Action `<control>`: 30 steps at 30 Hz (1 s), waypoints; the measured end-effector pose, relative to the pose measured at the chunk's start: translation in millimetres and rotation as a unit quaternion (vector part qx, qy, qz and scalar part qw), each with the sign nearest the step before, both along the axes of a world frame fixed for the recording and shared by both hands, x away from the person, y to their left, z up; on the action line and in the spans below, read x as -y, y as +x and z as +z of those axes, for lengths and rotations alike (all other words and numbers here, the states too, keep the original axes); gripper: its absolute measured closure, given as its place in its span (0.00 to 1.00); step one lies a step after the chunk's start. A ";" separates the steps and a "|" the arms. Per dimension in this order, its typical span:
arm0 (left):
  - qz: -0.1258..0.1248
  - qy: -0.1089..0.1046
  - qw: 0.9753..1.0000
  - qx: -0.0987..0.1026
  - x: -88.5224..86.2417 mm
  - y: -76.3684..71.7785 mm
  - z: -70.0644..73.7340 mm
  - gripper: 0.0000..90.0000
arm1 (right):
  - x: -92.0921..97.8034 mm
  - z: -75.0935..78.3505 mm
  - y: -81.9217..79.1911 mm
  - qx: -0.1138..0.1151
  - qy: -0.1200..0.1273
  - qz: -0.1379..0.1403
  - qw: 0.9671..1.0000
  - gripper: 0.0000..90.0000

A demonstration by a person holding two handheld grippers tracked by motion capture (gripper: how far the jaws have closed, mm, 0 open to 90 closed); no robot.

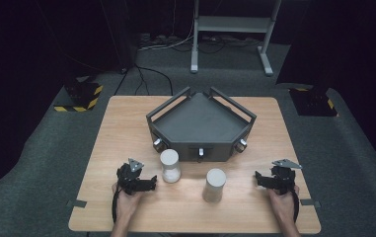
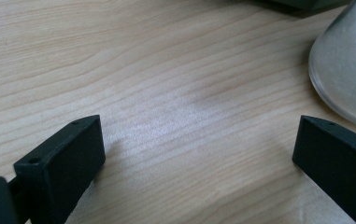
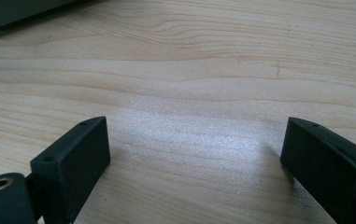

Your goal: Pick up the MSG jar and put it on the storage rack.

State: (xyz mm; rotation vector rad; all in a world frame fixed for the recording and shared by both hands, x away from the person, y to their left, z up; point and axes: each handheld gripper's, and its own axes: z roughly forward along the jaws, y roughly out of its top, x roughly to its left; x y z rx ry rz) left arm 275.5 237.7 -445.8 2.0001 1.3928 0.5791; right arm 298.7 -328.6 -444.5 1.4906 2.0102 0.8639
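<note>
A white, waisted jar (image 1: 169, 166) stands on the wooden table (image 1: 126, 128) just in front of a dark grey five-sided tray (image 1: 200, 123) with raised rails. To its right, nearer the front edge, stands a pale grey cylinder (image 1: 214, 185). My left gripper (image 1: 150, 181) rests on the table left of the jar, open, with bare wood between its jaws (image 2: 194, 149). The jar's rounded side (image 2: 348, 70) is just beyond its right jaw. My right gripper (image 1: 258, 178) rests at the front right, open over bare wood (image 3: 194, 149), with a corner of the tray (image 3: 17, 14) ahead of it.
The tray's front face carries three small knobs (image 1: 201, 152). Bare wood lies between the cylinder and my right gripper. Beyond the table are a grey metal stand (image 1: 230, 29), floor cables (image 1: 146, 74) and two black bases with yellow-black stripes (image 1: 79, 96).
</note>
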 end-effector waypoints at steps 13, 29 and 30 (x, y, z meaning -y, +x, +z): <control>-0.063 -0.030 0.997 0.014 -8.4 -12.2 11.3 0.03 | 0.5 0.0 0.2 0.000 -0.002 0.006 1.000 0.08; -0.129 -0.062 0.989 0.036 4.6 -7.9 23.3 0.02 | 1.1 -0.2 -0.5 0.002 0.000 0.008 1.000 0.10; -0.128 -0.064 0.989 0.039 6.2 -7.0 24.4 0.02 | 1.2 -0.2 -0.5 0.002 0.000 0.008 1.000 0.10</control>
